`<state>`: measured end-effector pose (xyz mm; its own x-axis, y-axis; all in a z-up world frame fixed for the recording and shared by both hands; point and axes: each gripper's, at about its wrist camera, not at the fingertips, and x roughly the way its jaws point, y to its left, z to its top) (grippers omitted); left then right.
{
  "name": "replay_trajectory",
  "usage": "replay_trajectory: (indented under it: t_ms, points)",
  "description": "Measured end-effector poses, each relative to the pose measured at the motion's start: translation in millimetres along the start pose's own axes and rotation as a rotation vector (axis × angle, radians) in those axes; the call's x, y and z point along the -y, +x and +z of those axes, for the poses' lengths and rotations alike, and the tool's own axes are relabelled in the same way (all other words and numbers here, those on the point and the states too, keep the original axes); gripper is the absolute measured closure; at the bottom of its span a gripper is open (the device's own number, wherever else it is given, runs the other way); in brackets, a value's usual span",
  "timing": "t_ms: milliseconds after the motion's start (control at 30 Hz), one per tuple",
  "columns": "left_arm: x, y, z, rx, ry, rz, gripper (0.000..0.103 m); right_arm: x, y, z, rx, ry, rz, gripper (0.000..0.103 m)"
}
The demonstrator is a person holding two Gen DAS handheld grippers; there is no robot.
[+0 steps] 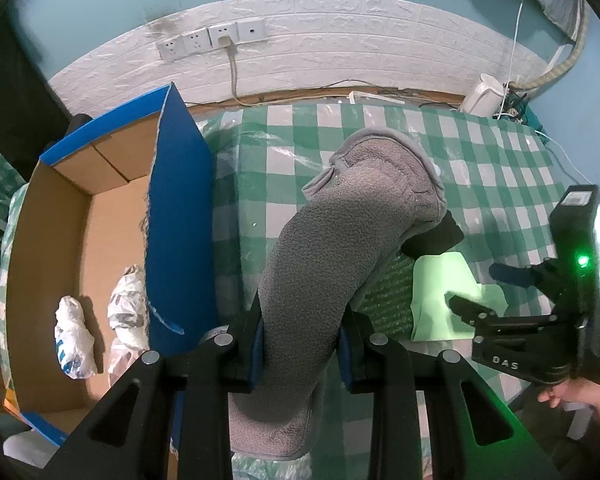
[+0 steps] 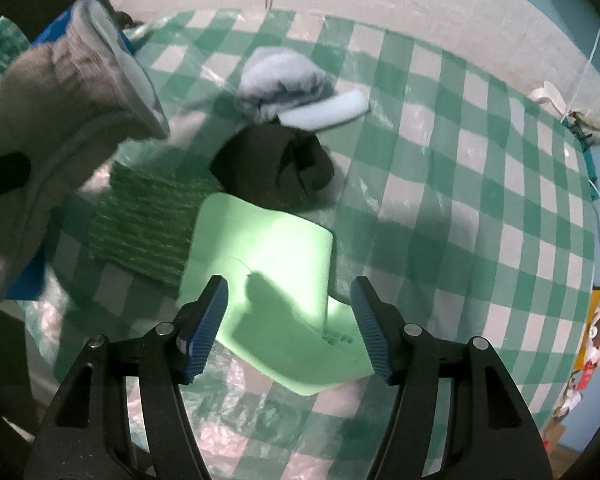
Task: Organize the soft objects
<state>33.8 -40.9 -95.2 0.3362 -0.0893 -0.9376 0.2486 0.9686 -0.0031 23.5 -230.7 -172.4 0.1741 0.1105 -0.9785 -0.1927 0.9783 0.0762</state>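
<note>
The left gripper (image 1: 302, 344) is clamped on a grey fleece slipper (image 1: 340, 240), pinching it near its middle so the toe end hangs out over the green-checked tablecloth (image 1: 500, 168). It is held up off the table, just beside the tall blue wall of the cardboard box (image 1: 180, 220) that stands at the table's left edge. That box already has a couple of white crumpled bundles (image 1: 76, 336) lying on its floor, so I'd say some of the sorting is done, and the slipper looks set to join them, though it is not over the opening yet.

Over on the right, the right gripper (image 2: 288, 324) points down at the table with its jaws spread wide and nothing between the blue pads (image 2: 206, 324). It hangs directly above a pale green folded cloth (image 2: 268, 256), which lies flat on the tablecloth; no contact that I can make out. My guess is that's the next pick.

Plenty left out there. A dark green knitted piece (image 2: 140, 224) lies touching the pale cloth's left side, a black bundled item (image 2: 272, 164) sits just behind it, and beyond that a light blue fluffy slipper (image 2: 288, 84). So by my count four soft things remain on the table, one is in the air, and at least two are boxed. Early-to-middle going, I'd judge.
</note>
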Motion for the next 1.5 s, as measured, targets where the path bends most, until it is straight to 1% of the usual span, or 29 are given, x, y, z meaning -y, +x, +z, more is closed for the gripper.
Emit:
replay_trajectory:
  t_ms: [133,333,400,467,533,767,833,933,1000,1033,1100,1267,1500]
  points:
    - [0.8,3.4,3.2,-0.004,0.001,-0.006,0.074,5.5,14.4,-1.4,-0.04,0.003,-0.004,0.04]
    - [4.8,11.1,5.2,-0.021,0.007,-0.011,0.074,7.5,26.8,-0.2,-0.072,-0.007,-0.001,0.039]
    - [5.8,12.4,5.6,-0.024,0.01,-0.012,0.074,4.5,32.4,0.3,-0.091,-0.021,0.0,0.034]
    - [5.0,13.3,6.6,-0.027,0.007,-0.013,0.074,2.4,35.3,-0.2,-0.083,-0.032,-0.011,0.029]
    - [4.4,14.1,7.4,-0.029,0.004,-0.015,0.073,5.2,38.6,-0.3,-0.089,-0.024,-0.007,0.027]
    - [5.3,16.9,8.2,-0.035,0.006,-0.017,0.073,8.5,46.3,2.0,-0.106,-0.025,0.001,0.027]
    - [5.5,17.9,7.9,-0.038,0.007,-0.017,0.073,6.3,47.1,1.2,-0.112,-0.026,0.006,0.029]
    - [5.6,17.8,8.0,-0.038,0.008,-0.017,0.073,8.4,40.8,3.3,-0.108,-0.035,0.01,0.039]
    - [6.3,17.4,7.6,-0.036,0.009,-0.018,0.073,1.5,38.2,4.6,-0.104,-0.045,0.017,0.054]
    - [6.5,17.0,7.4,-0.035,0.01,-0.019,0.073,0.0,37.6,4.3,-0.101,-0.051,0.021,0.059]
    - [6.6,16.2,6.9,-0.034,0.011,-0.018,0.073,-3.5,36.1,3.3,-0.09,-0.056,0.029,0.092]
    - [6.4,15.6,6.9,-0.033,0.009,-0.018,0.073,-4.1,34.6,1.3,-0.071,-0.052,0.04,0.096]
    - [4.7,7.3,5.4,-0.016,0.009,-0.021,0.073,-2.1,9.3,1.9,0.012,-0.027,0.05,0.096]
